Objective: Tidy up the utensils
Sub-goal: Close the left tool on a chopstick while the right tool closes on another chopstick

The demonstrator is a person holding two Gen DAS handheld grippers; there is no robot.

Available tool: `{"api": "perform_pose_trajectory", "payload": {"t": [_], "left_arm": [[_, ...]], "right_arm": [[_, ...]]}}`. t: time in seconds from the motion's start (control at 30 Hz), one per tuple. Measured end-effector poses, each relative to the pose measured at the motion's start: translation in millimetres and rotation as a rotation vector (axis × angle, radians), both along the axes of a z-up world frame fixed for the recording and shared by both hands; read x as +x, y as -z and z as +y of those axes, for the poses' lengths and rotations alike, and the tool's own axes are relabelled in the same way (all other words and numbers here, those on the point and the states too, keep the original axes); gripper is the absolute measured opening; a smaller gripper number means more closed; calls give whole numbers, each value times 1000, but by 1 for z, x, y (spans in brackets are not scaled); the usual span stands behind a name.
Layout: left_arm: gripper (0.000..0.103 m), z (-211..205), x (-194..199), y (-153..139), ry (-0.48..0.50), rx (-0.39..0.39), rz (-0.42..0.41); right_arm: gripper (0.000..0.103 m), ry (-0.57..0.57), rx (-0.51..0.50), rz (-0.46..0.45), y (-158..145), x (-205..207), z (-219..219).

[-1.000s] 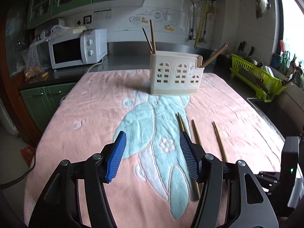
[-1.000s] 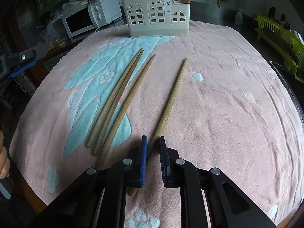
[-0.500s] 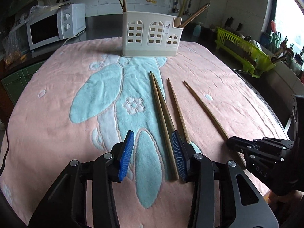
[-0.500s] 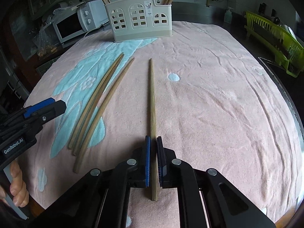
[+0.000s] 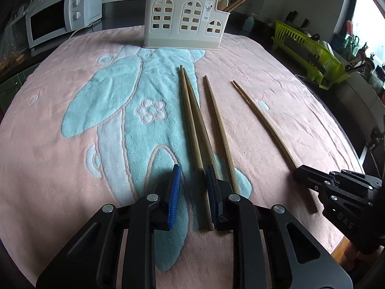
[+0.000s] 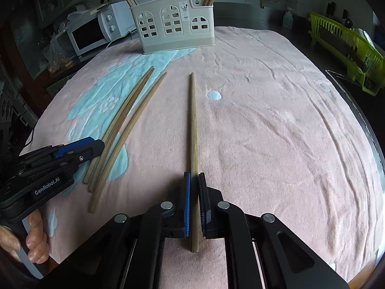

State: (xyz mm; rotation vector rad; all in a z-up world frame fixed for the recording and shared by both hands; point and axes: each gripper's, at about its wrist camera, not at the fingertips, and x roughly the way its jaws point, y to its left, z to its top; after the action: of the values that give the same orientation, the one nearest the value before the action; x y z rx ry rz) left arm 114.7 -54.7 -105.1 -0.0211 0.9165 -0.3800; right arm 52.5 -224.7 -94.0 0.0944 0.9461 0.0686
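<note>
Chopsticks lie on the pink towel [image 6: 276,125], four in all, thick ends toward the tongs. Right gripper [image 6: 194,180] is clamped on the single chopstick [image 6: 192,120], near its thick end, the shaft running straight ahead between the pads. Left gripper [image 5: 192,180] is apart, jaws straddling the touching pair of chopsticks [image 5: 192,120]; a third chopstick [image 5: 220,130] lies just outside its right finger. Utensil holder [image 6: 176,24] stands well ahead of both, with chopsticks already upright in it. Step judged: pickup, grasp made on the right, pending on the left. Next move calls for closing the left jaws on the pair, then lifting and carrying to the holder.
</note>
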Motion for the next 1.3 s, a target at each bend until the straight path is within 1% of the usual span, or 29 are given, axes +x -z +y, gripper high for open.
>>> {"api": "perform_pose_trajectory", "payload": {"t": [0.1, 0.27, 0.33, 0.4, 0.47, 0.5, 0.8, 0.87, 0.97, 1.1, 1.2, 1.3], "left_arm": [[19, -3, 1, 0, -13, 19, -2], [18, -15, -3, 1, -26, 98, -33], [16, -18, -4, 1, -29, 120, -43], [11, -17, -4, 0, -32, 133, -46], [6, -15, -2, -2, -29, 125, -36], [6, -13, -1, -2, -25, 120, -32], [7, -8, 3, 0, -2, 94, -5], [9, -6, 4, 1, 9, 84, 4], [9, -3, 6, 1, 20, 63, 14], [7, -5, 5, 1, 37, 80, 0], [7, -3, 5, -1, 49, 59, 0], [6, 0, 0, -12, 60, 44, -34]], "right_arm": [[7, -2, -5, -2, 0, -2, 1], [8, -6, -23, -15, 2, -4, 4], [7, -11, -28, -20, 2, -4, 4], [7, -9, -13, -20, 2, -4, 1], [7, -9, -7, -27, 1, -5, -1], [7, -9, -6, -30, -1, -6, -1], [7, -4, -3, -47, -6, -9, -6], [7, -7, -5, -46, -6, -8, -5], [7, -6, -3, -47, -6, -8, -5], [6, -11, -9, -57, -9, -9, -3], [6, -15, -10, -75, -16, -10, -3], [6, -21, -12, -101, -26, -12, -3]]}}
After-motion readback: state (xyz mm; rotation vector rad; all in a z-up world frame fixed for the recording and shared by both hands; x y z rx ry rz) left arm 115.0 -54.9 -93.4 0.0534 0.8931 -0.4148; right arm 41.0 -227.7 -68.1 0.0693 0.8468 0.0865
